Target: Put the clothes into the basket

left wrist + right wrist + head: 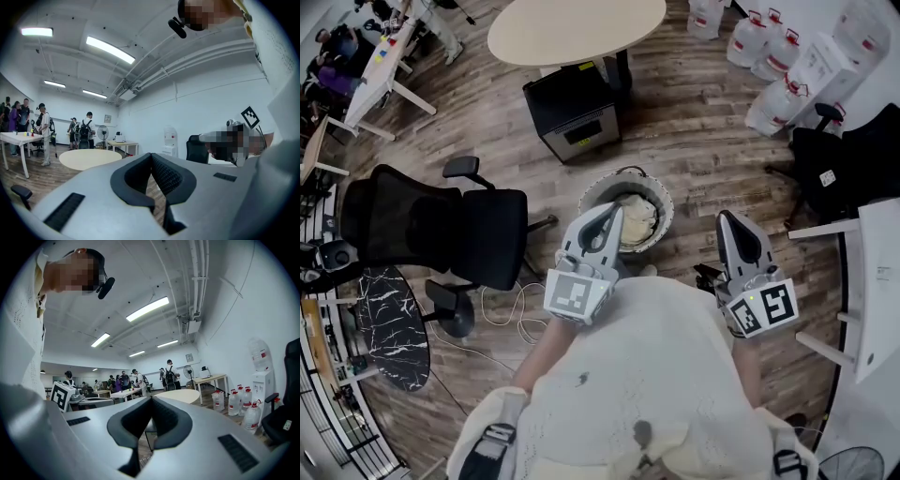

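We see the pale clothes (639,221) heaped inside the basket (592,195) on the floor. They look soft, light and floppy, so we would pinch a raised fold. Both claws are empty with jaws together: the left claw (616,211) is above the basket's near rim and the right claw (727,221) is off to its right. An office chair (441,230) to the basket's left and a black cabinet (572,112) beyond it leave its mouth clear.

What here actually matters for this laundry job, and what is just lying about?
Belongs to the job:
- basket
- pale clothes lying in it
- left tongs and right tongs, both shut and empty

Just lying about:
- office chair
- oval table
- black cabinet
- water bottles
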Demonstrator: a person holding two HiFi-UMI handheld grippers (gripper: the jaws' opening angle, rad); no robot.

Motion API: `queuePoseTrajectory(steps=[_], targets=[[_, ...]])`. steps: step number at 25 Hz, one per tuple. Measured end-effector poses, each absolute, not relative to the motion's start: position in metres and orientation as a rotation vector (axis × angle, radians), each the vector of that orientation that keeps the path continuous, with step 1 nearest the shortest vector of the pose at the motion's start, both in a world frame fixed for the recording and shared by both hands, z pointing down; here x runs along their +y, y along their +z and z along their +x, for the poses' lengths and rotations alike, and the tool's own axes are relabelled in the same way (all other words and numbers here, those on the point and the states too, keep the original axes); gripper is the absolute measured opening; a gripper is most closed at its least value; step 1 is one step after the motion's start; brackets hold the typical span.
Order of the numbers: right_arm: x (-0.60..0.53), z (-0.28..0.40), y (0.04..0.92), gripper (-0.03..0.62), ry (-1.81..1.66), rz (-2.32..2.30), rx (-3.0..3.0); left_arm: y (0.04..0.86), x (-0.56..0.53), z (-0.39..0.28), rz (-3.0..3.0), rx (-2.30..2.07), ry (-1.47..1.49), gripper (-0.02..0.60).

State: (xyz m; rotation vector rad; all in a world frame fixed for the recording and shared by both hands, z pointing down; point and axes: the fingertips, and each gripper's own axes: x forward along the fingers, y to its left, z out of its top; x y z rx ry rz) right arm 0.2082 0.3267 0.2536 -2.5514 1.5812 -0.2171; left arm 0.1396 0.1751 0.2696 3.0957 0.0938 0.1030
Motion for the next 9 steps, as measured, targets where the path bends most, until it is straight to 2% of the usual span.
queuePoseTrajectory(steps=[9], targets=[[0.3272,0.2031,0.2535,0.006,-0.213,-2.552,1.589,0.2677,0.1801,0.1361,3.106,0.125,0.077,0.02]])
